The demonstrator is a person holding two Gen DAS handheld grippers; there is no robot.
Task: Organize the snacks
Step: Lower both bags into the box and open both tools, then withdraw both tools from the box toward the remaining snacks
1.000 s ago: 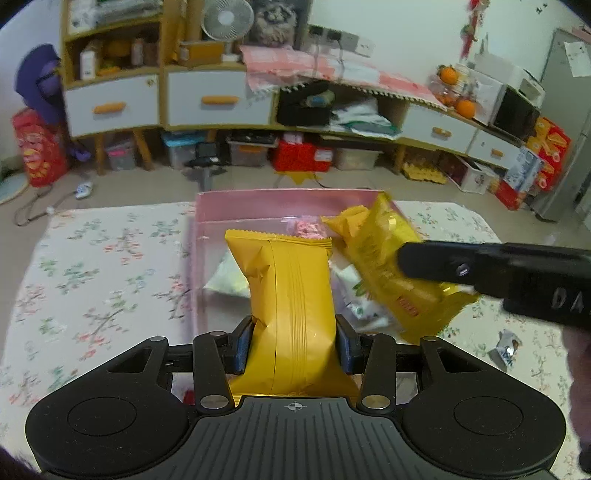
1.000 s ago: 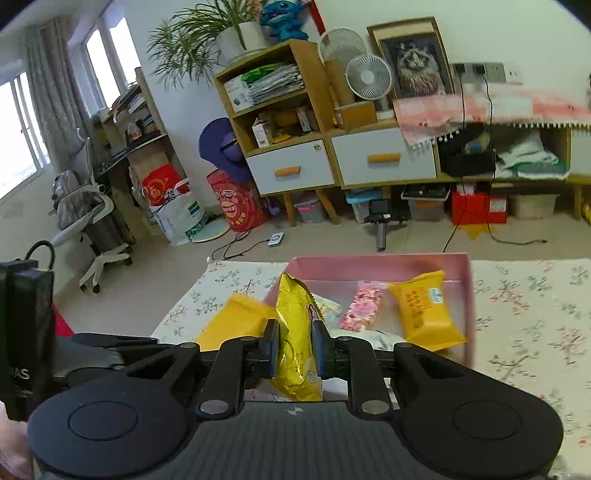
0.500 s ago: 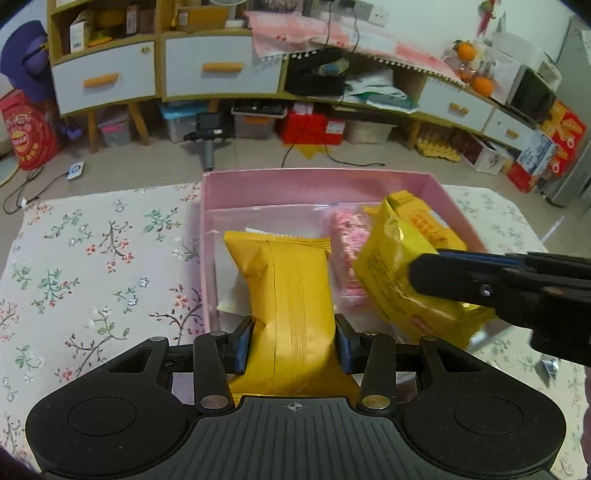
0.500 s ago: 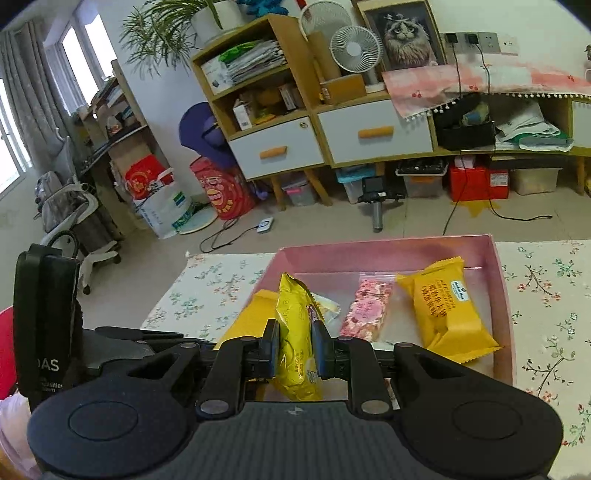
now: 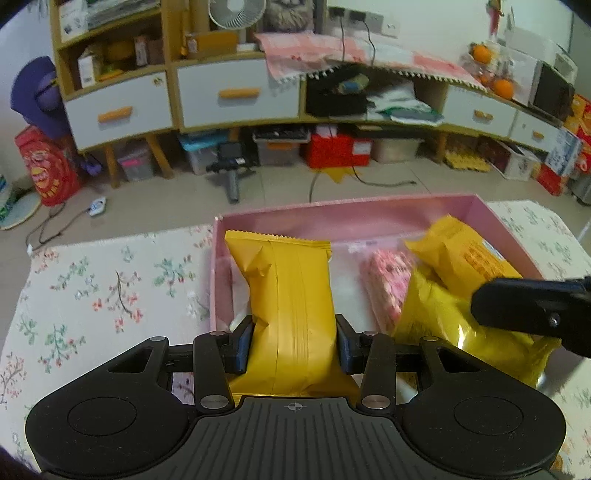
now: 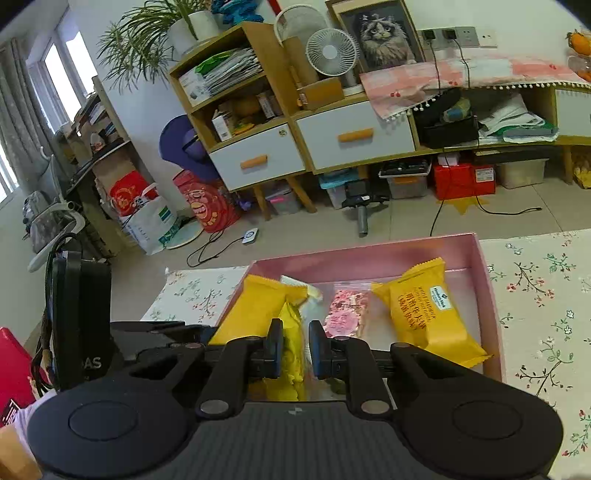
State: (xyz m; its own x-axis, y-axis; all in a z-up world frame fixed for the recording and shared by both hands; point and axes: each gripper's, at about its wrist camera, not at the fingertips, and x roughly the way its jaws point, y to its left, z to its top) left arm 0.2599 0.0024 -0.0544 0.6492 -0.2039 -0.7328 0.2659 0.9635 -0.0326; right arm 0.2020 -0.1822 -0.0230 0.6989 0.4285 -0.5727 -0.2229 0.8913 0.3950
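Snacks gathered in and over a pink box (image 5: pixel 369 212) on a flowered tablecloth (image 5: pixel 92 295); beyond, cluttered floor, wooden cabinet with white drawers (image 6: pixel 255 158), small fan (image 6: pixel 330 51), framed cat picture (image 6: pixel 384 33), potted plant (image 6: pixel 147 40)

Inside the box: pink speckled packet (image 6: pixel 345 312) lying flat near the middle, orange-yellow packet with printed label (image 6: pixel 424 314) lying flat beside it toward the right wall, something pale and white partly hidden underneath at the left

Left gripper (image 5: pixel 293 341) closed on a plain orange-yellow packet (image 5: pixel 288 299), held upright by its lower half, back seam facing the camera, crimped top edge above the box's near left corner; blocks most of the box's left part from the left wrist view

Right gripper (image 6: pixel 295 349) closed on a shiny yellow bag (image 6: pixel 291 350), pinched edge-on between narrow-set fingers, crinkled foil; in the left wrist view same bag (image 5: pixel 443 325) hanging low over the box's near right side, black finger (image 5: pixel 528 306) crossing in front of it and covering part of the labelled packet

Left gripper's body also visible at the left of the right wrist view, close beside the right one
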